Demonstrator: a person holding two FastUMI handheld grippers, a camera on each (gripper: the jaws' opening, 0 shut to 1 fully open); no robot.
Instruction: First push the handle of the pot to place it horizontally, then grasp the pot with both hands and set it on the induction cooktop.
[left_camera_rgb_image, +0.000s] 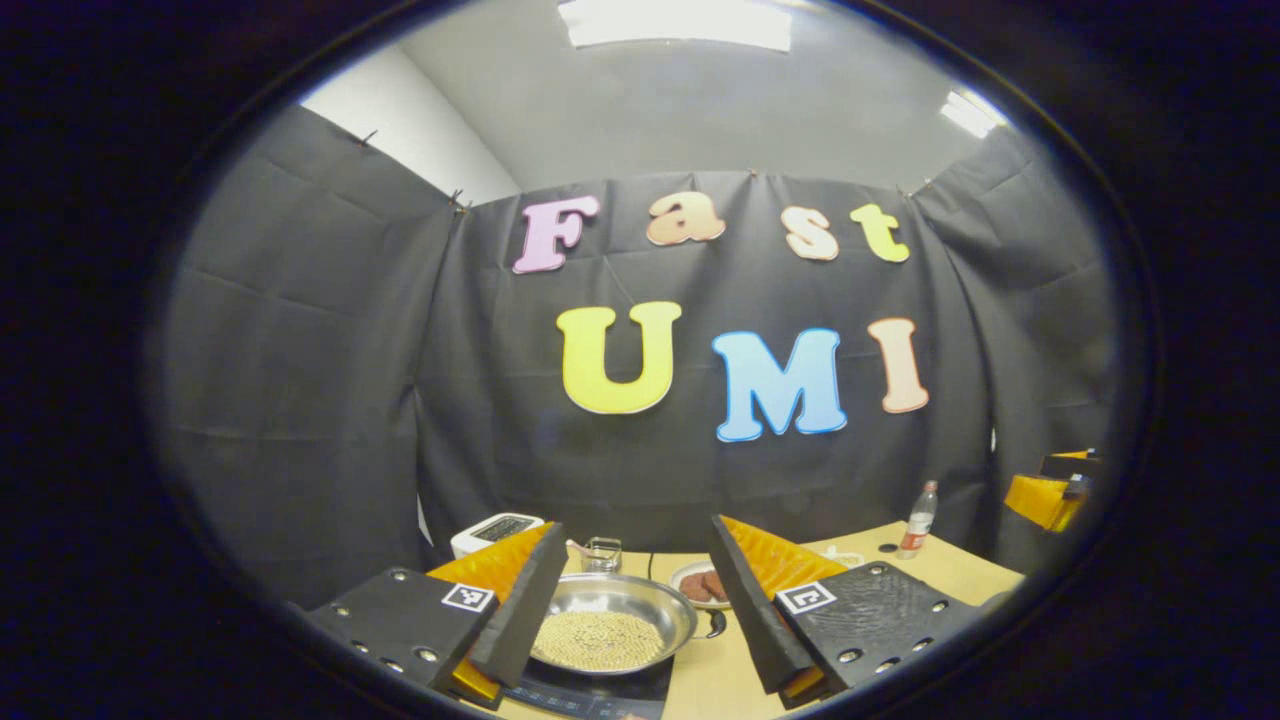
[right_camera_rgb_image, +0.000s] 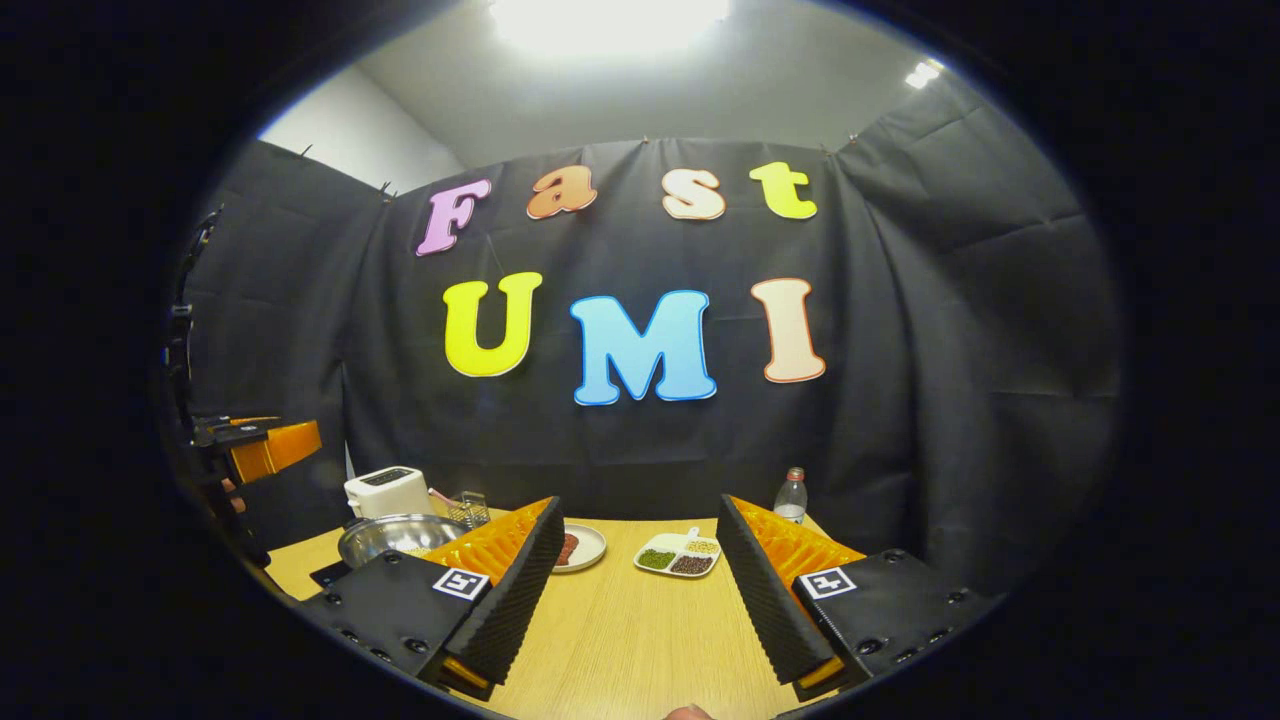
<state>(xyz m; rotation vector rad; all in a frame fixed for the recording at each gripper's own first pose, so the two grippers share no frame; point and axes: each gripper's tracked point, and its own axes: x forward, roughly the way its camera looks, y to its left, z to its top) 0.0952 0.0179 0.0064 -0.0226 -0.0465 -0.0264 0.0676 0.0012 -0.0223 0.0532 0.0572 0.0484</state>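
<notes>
A steel pot (left_camera_rgb_image: 612, 622) holding pale grains sits on the black induction cooktop (left_camera_rgb_image: 600, 692), low in the left gripper view. A dark stub of its handle (left_camera_rgb_image: 716, 624) pokes out on its right side. My left gripper (left_camera_rgb_image: 637, 537) is open, raised above and just behind the pot, touching nothing. In the right gripper view the pot (right_camera_rgb_image: 392, 536) stands at the far left on the cooktop (right_camera_rgb_image: 328, 573). My right gripper (right_camera_rgb_image: 640, 515) is open over bare table, well away from the pot. The left gripper (right_camera_rgb_image: 262, 446) hangs at that view's left edge.
Behind the pot stand a white toaster (right_camera_rgb_image: 388, 490) and a small wire basket (right_camera_rgb_image: 467, 508). A plate with brown pieces (right_camera_rgb_image: 580, 547), a divided dish of beans (right_camera_rgb_image: 680, 555) and a bottle (right_camera_rgb_image: 790, 497) sit further along the wooden table (right_camera_rgb_image: 630, 630). The right gripper (left_camera_rgb_image: 1050, 495) shows far right.
</notes>
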